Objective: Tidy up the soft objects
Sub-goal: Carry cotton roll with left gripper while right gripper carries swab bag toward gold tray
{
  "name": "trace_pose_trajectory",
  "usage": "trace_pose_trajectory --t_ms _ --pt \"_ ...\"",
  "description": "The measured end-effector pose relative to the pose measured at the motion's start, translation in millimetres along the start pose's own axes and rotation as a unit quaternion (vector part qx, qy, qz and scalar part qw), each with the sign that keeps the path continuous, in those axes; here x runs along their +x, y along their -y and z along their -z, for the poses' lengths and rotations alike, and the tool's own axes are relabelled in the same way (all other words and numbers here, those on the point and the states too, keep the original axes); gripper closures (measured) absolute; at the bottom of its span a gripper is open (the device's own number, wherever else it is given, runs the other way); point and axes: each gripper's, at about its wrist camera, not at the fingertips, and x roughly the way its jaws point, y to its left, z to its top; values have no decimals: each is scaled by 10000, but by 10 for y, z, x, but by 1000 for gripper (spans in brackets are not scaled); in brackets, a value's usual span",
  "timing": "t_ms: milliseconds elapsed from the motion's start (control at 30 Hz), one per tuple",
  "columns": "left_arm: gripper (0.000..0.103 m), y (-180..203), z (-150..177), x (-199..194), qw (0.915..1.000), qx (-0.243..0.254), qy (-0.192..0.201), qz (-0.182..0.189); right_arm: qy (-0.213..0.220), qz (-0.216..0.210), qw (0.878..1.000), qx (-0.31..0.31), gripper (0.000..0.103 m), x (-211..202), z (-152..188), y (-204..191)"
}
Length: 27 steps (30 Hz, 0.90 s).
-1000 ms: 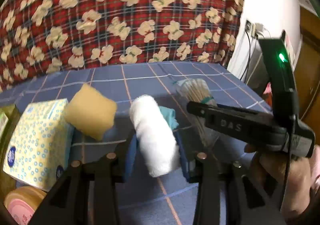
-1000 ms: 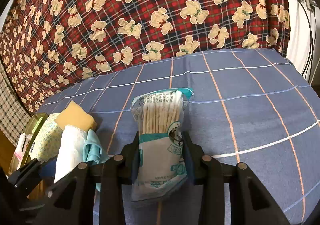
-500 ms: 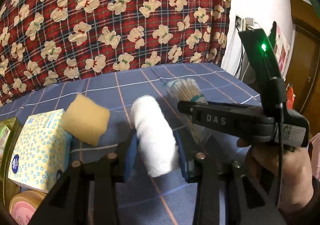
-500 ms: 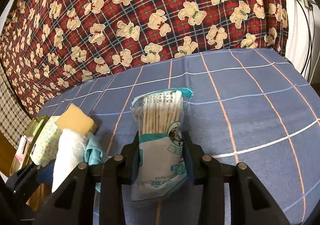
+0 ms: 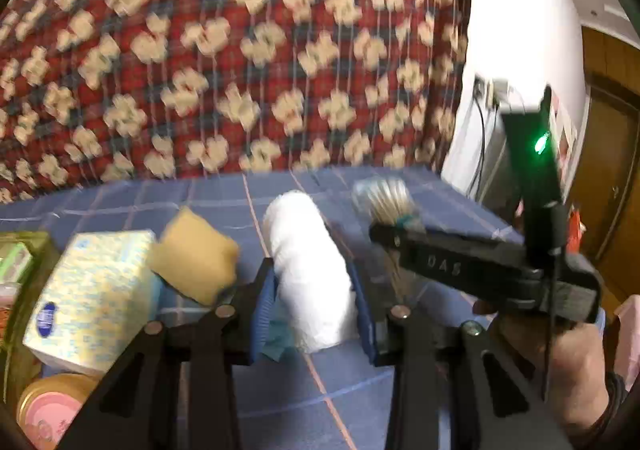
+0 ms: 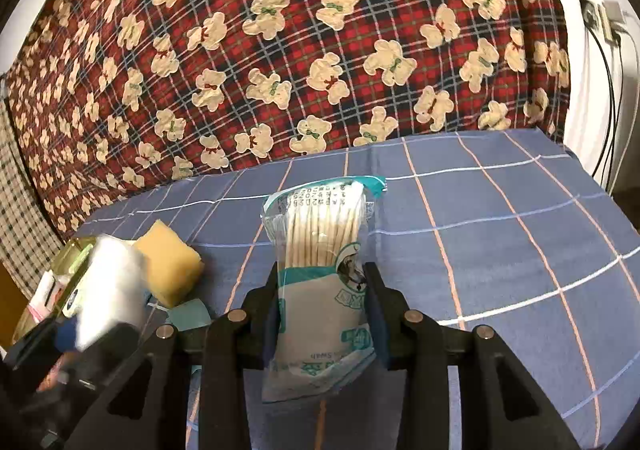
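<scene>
While gripped: towel roll (image 5: 310, 274), swab pack (image 6: 324, 290).

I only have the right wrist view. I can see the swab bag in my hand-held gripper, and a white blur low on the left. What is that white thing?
Observer: A rolled white towel, clamped between the blue pads of the left hand-held gripper.
Operator: Anything else caught in that grip?
Observer: A bit of teal cloth sticks out beside the left pad, under the roll.
Operator: What lies left of the yellow sponge? It's hidden for me.
Observer: A dotted tissue pack; the yellow sponge rests against it.
Operator: And nearer than the pack?
Observer: A round tin with a pink lid, at the lower left edge.
</scene>
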Motion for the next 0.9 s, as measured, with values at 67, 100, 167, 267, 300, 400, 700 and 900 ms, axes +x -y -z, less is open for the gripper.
trace_pose_trajectory --t_ms 67,100,167,267,300,400,700,900 --pt "67 28 7 -73 9998 71 210 5 28 -10 10000 45 63 -17 1 16" --pt "67 46 8 -94 9996 113 271 -43 51 1 10000 53 63 -29 1 17" --pt "67 52 2 -101 9994 142 310 -37 121 16 9999 60 63 -58 3 17" --pt "68 -28 -8 -131 9992 -35 388 -12 212 15 9998 40 63 -100 9 10" --pt "68 -75 -11 -144 9990 -142 416 54 254 6 9997 12 63 -117 10 -2" --pt "68 -229 -9 -140 9973 -530 434 271 246 8 9997 -55 63 -111 9 -26" --pt "68 -180 9 -167 9970 -497 553 205 406 -25 9991 -115 63 -178 23 -43" --pt "68 -27 10 -220 9977 -69 681 -12 559 -13 9981 -252 63 -247 36 -104"
